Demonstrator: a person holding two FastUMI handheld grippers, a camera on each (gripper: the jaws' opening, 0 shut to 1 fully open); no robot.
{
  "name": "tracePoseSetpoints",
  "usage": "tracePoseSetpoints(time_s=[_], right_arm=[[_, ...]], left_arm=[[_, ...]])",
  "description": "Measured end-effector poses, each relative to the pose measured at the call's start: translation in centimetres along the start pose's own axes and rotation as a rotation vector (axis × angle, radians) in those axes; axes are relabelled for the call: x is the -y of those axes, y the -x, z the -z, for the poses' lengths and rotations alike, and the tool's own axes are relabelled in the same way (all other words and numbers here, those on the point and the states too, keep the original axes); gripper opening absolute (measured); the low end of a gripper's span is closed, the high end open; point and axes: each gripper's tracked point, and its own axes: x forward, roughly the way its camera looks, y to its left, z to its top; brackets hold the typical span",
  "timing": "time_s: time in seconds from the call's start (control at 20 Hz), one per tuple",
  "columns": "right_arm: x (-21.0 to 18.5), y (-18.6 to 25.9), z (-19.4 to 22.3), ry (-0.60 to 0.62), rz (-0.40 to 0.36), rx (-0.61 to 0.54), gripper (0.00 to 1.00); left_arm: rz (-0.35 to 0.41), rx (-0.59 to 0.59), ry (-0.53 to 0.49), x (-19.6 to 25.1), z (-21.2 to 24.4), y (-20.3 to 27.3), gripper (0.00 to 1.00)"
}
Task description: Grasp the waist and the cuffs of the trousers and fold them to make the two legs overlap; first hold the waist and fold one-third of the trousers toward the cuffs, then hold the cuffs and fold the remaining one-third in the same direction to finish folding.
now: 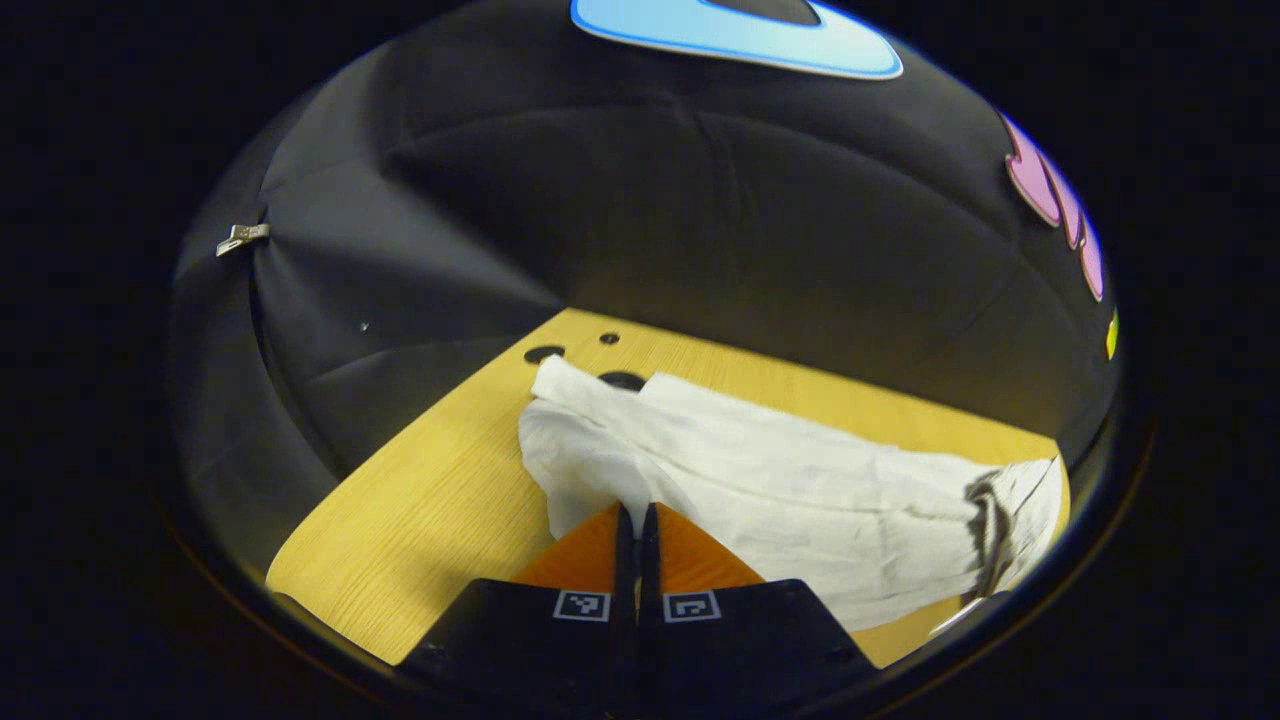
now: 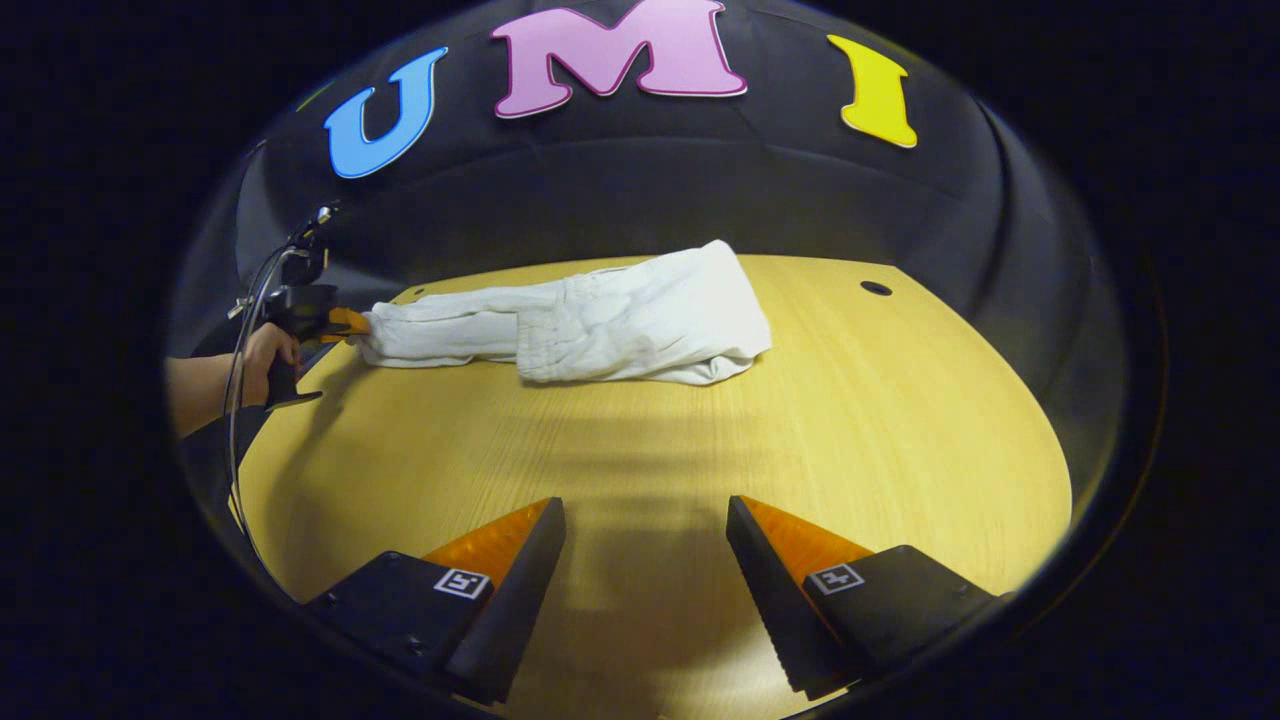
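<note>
left gripper view low and close at one end of the trousers [image 1: 780, 480], right gripper view farther back, facing the booth wall, both sharing trousers and table [image 2: 650, 450]

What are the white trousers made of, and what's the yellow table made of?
The trousers look like a soft, thin woven cloth, maybe cotton: matte white, with wrinkles and stitched seams. The table looks like wood or a wood-look laminate: pale yellow, smooth, with fine straight grain lines and a slight sheen. Which one it is I cannot tell.
</note>
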Motion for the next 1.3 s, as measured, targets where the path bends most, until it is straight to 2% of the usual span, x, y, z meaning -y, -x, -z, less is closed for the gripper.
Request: tracePoseSetpoints(time_s=[0.15,0.25,0.4,0.5,0.55,0.9,1.15,1.2,1.3], right_arm=[[1.7,1.4,-1.9,-0.023,0.019,0.009,0.99],[3.6,3.0,-3.3,0.009,0.035,0.017,0.99],[6.0,4.5,-4.3,0.013,0.068,0.029,0.99],[7.6,5.7,-5.2,-0.006,0.086,0.039,0.99],[8.4,6.2,-5.8,-0.012,0.092,0.043,0.99],[13.0,10.5,-8.7,0.002,0.139,0.081,0.99],[15.6,12.2,-9.2,-0.025,0.168,0.098,0.99],[16.2,12.3,-9.2,-0.021,0.172,0.098,0.99],[16.8,12.7,-9.1,-0.026,0.178,0.097,0.99]], left_arm=[[0.054,0.053,0.026,2.8,-3.6,1.9,0.05],[0.105,0.093,0.052,5.9,-6.4,4.5,0.05],[0.165,0.126,0.037,10.0,-8.7,7.1,0.05],[0.212,0.15,0.01,14.0,-10.1,8.9,0.05],[0.259,0.156,0.007,17.2,-10.5,10.5,0.05],[0.419,0.167,-0.002,29.6,-10.8,16.4,0.05],[0.52,0.127,-0.052,37.2,-8.0,18.7,0.05],[0.537,0.115,-0.062,38.5,-7.3,19.2,0.08],[0.567,0.087,-0.088,40.9,-5.6,19.8,0.05]])
